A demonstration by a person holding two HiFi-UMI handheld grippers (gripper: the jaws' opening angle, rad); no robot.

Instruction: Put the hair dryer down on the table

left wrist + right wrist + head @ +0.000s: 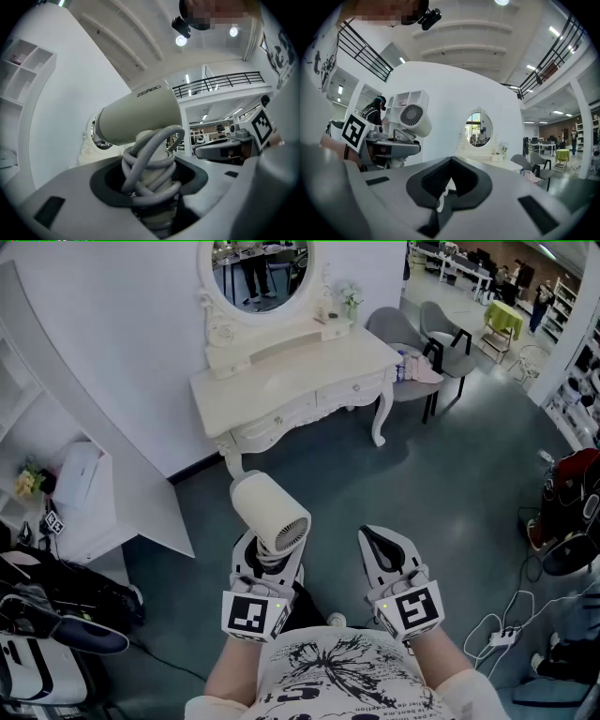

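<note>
Facing the grey floor (450, 484) from above, what are we seeing as the biggest thing on it?

We are looking at a white worktop (291, 371) with curved legs. It is standing against the white wall, and an oval mirror (260, 273) is rising from its back edge. Two grey chairs (417, 338) are standing just beside its right end.

And where are we finding the hair dryer (267, 507)?

We are carrying it in the air over the floor, on our side of the worktop and apart from it. Its cream barrel is lying roughly level above our left tool (265, 563), and its round grille end is facing toward our right tool (381, 542).

How are we gripping it?

We are pressing the left tool's jaws on the handle from both sides, and they are standing fairly wide to take it. The handle is rising from between them up to the barrel. A grey cord (150, 164) is wrapping round the handle in several loops, right where the jaws are closing on it.

What are we doing with the right tool?

We are holding it just beside the left one, pointing the same way. Its jaws are resting together, and we are carrying nothing between them.
</note>
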